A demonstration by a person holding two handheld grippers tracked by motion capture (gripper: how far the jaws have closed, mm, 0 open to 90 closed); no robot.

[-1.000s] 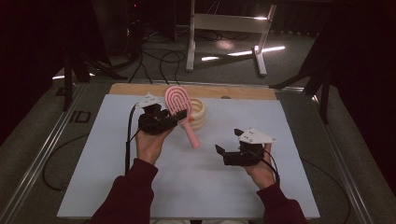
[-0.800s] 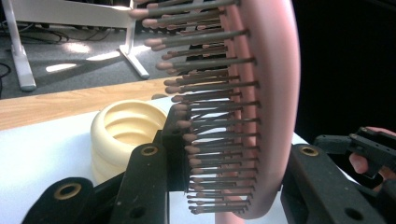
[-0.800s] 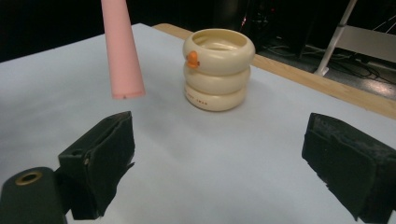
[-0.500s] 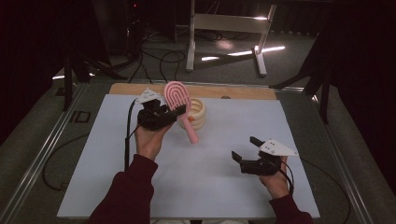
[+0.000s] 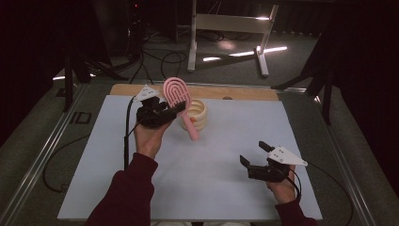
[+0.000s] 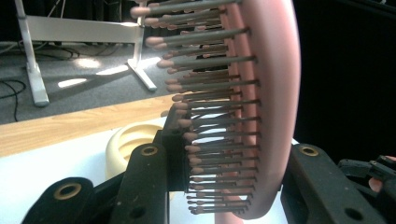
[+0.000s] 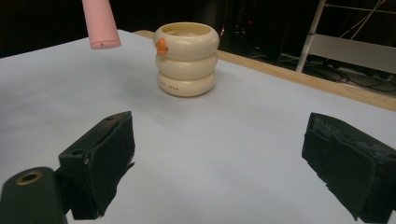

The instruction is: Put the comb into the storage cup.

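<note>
Between left gripper (image 5: pixel 175 109) jaws: pink hairbrush (image 5: pixel 178 94) head clamped, bristles sideways; right gripper (image 5: pixel 256 155) jaws wide.

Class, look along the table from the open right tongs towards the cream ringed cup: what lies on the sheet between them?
Nothing: in the right gripper view, bare pale blue sheet runs from the right tongs to the cream ringed cup.

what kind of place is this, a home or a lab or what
Most likely a lab or recording studio, not a home. The table is a bare work surface in a dark room, loose cables run across the grey floor behind it, and a white metal stand sits there under a spot of light.
</note>
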